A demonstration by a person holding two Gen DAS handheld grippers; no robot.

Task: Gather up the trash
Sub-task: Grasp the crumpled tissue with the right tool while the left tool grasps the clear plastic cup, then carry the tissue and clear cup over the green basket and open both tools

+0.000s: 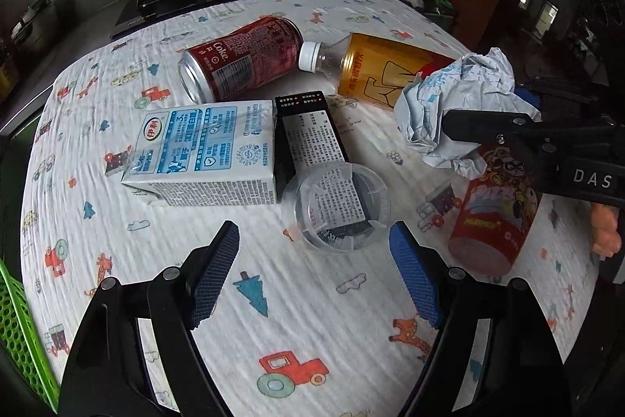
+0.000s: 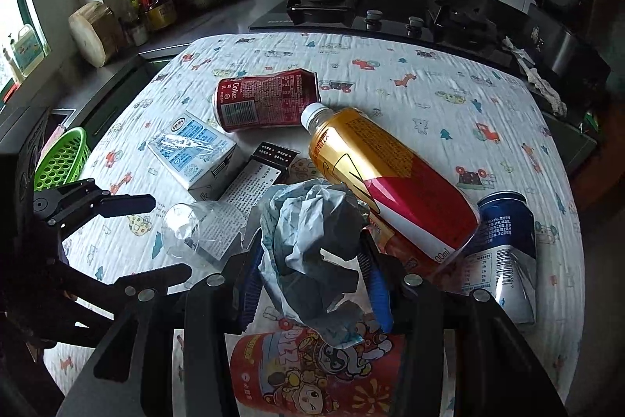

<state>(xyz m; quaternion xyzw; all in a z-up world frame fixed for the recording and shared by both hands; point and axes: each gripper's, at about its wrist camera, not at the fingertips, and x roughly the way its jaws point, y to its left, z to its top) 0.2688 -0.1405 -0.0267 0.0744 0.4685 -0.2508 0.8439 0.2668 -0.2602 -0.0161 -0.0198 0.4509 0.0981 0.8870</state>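
Observation:
Trash lies on a patterned cloth. My right gripper (image 2: 312, 260) is shut on a crumpled paper ball (image 2: 312, 245), held above a red cartoon-print cup (image 2: 312, 374); the ball also shows in the left wrist view (image 1: 453, 104). My left gripper (image 1: 314, 276) is open and empty, just in front of a clear plastic cup (image 1: 336, 206) lying on its side. Beyond it are a black box (image 1: 308, 135), a milk carton (image 1: 203, 151), a Coke can (image 1: 242, 59) and a yellow bottle (image 1: 375, 69). A blue can (image 2: 506, 241) lies at the right.
A green basket (image 2: 62, 159) sits at the table's left edge, also seen in the left wrist view (image 1: 19, 339). A black gas stove (image 2: 375, 10) and counter run behind the table. Pots and bottles (image 2: 156, 2) stand at the back left.

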